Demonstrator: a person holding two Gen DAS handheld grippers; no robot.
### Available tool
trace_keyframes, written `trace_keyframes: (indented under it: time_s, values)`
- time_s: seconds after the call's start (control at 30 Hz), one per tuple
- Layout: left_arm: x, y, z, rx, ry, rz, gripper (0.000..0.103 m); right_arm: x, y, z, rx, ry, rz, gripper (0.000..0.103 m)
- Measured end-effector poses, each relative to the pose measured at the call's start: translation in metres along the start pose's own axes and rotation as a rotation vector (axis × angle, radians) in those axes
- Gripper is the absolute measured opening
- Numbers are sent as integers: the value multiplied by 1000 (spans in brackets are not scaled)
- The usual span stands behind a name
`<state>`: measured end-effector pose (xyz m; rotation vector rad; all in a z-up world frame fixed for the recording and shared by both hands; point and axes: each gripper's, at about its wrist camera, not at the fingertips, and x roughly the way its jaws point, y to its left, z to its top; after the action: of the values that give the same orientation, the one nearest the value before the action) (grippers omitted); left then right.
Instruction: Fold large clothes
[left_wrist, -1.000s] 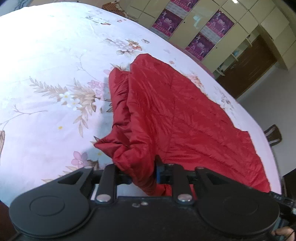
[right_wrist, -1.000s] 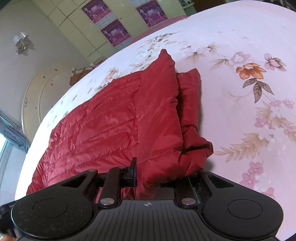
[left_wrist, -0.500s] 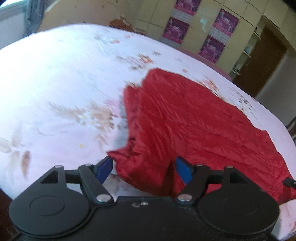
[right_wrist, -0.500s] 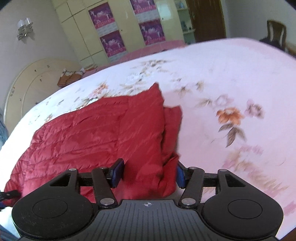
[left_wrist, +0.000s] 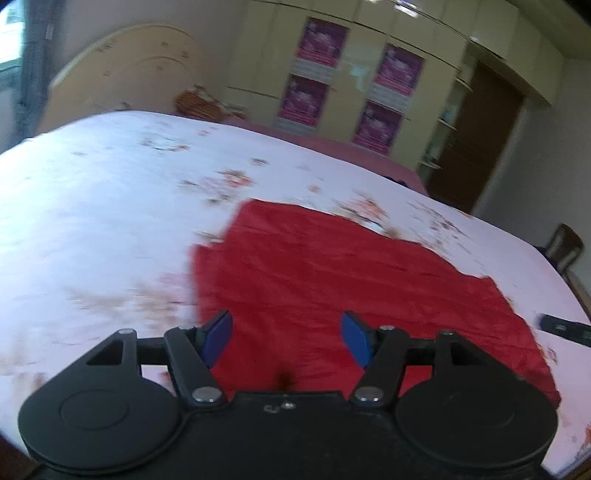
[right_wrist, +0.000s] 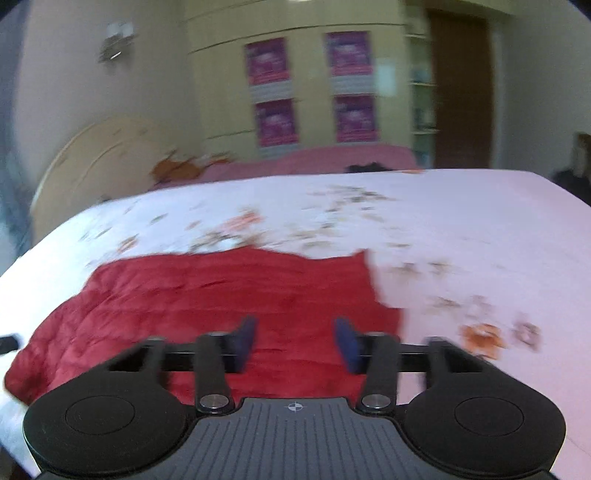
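A red quilted garment (left_wrist: 332, 269) lies flat and folded on the floral bedsheet (left_wrist: 92, 192); the right wrist view shows the same garment (right_wrist: 221, 295). My left gripper (left_wrist: 286, 338) hovers above the garment's near left part, its blue pads apart with nothing between them; its jaws are closing. My right gripper (right_wrist: 293, 343) hangs over the garment's near right part, pads apart and clear of the cloth, jaws also closing. Both views are blurred by motion.
The bed's sheet (right_wrist: 461, 229) stretches wide around the garment. A headboard (left_wrist: 122, 74) stands at the far left, a wardrobe with purple posters (right_wrist: 314, 85) and a brown door (left_wrist: 476, 136) behind. A dark object (left_wrist: 563, 328) lies at the bed's right edge, a chair (left_wrist: 563, 247) beyond.
Both grippers let go of the red garment's folded edge, opened and rose away. The cloth now lies flat on the bed, and both views tilted up toward the room.
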<state>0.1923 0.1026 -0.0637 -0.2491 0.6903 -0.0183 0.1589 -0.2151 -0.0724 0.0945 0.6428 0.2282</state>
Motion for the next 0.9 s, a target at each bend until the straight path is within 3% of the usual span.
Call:
trace_keyframes:
  time_s: [0.13,0.23,0.4,0.57,0.7,0.8,0.9]
  values:
    - [30,-21,-2,37,37,-17,62,35,41,1,-87,42,71,35]
    - [46,-26,-5,30,62,-9,61,65,67,2,-147,80,110,18]
    - [57,-23,-8,15,87,7,61,111,93,-2,-211,133,112,18]
    - [70,-23,-11,31,114,16,61,148,101,-26,-278,219,86,18]
    - [73,-20,-11,20,126,19,61,152,101,-27,-289,226,81,18]
    - [72,-19,-10,21,128,19,62,137,97,-21,-245,213,102,19]
    - [73,-21,-9,22,130,21,62,124,102,-33,-287,210,112,18]
